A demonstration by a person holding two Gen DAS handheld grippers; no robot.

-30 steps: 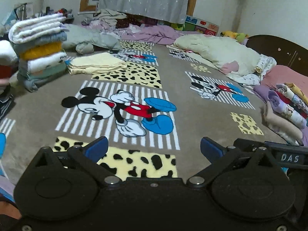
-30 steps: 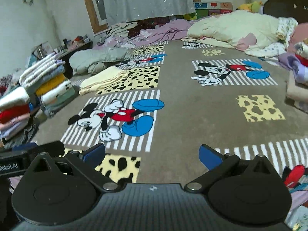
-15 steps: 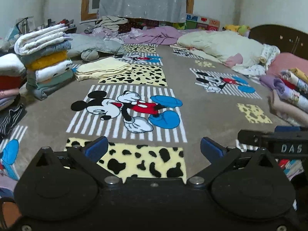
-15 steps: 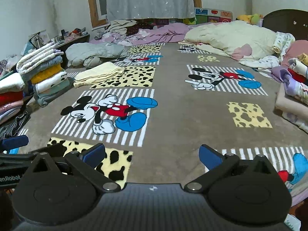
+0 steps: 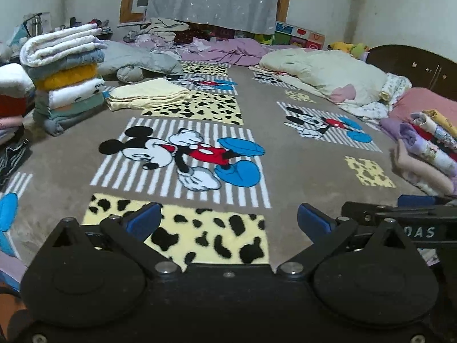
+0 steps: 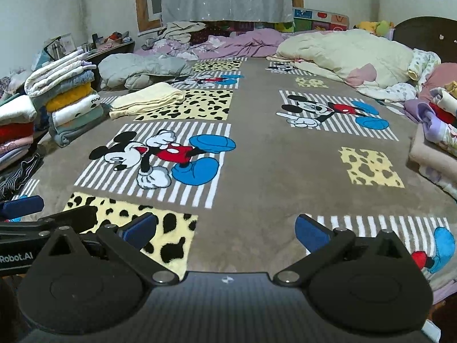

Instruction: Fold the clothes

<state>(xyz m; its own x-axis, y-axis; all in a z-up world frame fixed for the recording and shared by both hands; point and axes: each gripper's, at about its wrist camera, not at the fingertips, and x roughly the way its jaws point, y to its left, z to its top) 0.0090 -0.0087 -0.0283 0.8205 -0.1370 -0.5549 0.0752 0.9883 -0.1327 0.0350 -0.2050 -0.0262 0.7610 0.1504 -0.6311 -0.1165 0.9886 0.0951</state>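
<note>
Left gripper (image 5: 228, 221) and right gripper (image 6: 225, 230) both wide open, holding nothing, over the blanket (image 6: 257, 154); unfolded grey garment (image 6: 140, 70) bunched upper left looks soft, light, floppy, best pinched at an edge or corner.

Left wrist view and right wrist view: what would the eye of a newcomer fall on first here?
First the big brown plush blanket with cartoon mouse pictures and yellow spotted squares, which covers the bed. Next, the tall stack of folded clothes at the far left edge, and a folded pale yellow blanket beside it. The left gripper and the right gripper are open and hold nothing.
</note>
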